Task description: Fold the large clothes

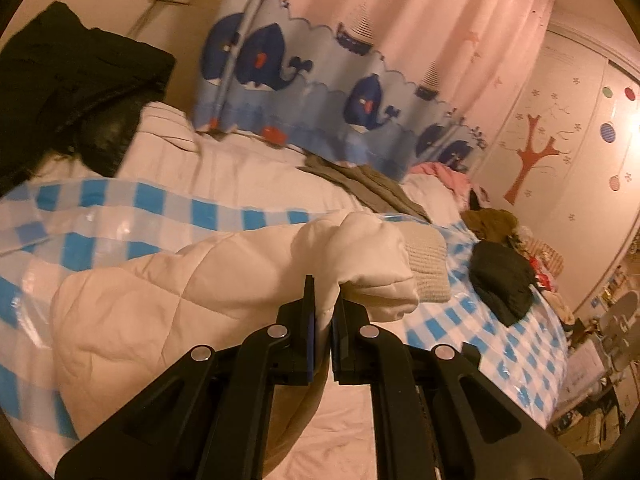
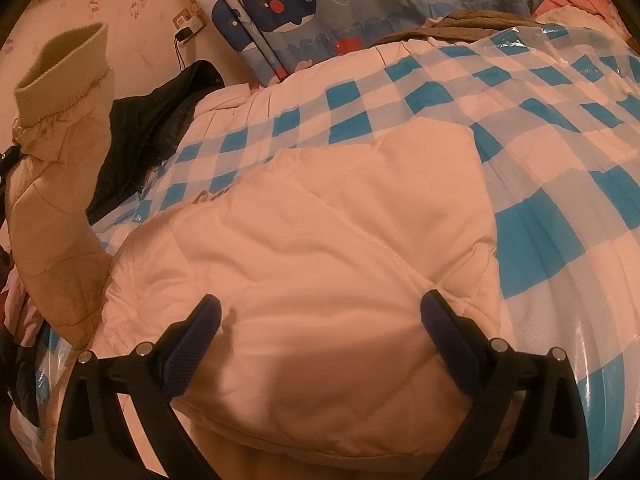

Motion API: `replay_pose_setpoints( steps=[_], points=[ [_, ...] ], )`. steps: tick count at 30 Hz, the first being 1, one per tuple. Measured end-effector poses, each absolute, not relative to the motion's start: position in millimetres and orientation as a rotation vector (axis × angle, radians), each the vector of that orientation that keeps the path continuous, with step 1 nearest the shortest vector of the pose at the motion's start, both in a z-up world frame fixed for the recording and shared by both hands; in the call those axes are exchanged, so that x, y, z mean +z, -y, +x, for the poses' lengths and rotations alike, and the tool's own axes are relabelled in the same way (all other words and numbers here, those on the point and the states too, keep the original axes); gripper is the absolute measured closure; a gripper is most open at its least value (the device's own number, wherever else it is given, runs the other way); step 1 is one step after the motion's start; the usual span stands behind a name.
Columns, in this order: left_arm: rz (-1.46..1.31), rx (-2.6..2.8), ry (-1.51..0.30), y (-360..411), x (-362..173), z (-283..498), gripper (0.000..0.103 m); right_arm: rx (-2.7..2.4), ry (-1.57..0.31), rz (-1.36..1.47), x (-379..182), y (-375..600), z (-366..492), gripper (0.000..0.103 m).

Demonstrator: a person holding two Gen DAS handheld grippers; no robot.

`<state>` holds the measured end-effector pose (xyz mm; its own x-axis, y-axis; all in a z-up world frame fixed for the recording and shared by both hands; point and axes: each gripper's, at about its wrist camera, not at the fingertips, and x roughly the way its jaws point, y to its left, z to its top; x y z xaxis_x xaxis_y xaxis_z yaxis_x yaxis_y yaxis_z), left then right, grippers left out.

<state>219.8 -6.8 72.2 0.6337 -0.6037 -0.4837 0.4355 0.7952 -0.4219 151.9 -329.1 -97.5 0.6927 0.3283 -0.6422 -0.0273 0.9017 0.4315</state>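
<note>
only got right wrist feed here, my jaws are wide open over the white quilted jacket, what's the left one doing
Observer: The left gripper is shut on a fold of the white jacket, near the sleeve end.
Operator: where's that sleeve cuff
Observer: The ribbed cuff sits just past the left gripper's fingertips, raised off the blue checked sheet.
Operator: anything beyond it on the bed
Observer: A dark garment lies on the sheet right of the cuff, apart from the jacket.
</note>
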Motion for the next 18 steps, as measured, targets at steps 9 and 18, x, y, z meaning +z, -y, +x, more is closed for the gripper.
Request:
replay_pose_setpoints(
  steps=[9, 18],
  points=[
    [-0.325, -0.689, -0.683, 42.9, 44.0, 223.7, 0.098, 0.251, -0.763, 0.554, -98.1, 346.5, 150.8, 0.007],
    [-0.329, -0.799, -0.761, 101.9, -2.6, 224.7, 0.098, 0.334, -0.723, 0.832, -100.3, 376.1, 150.1, 0.007]
  ],
)
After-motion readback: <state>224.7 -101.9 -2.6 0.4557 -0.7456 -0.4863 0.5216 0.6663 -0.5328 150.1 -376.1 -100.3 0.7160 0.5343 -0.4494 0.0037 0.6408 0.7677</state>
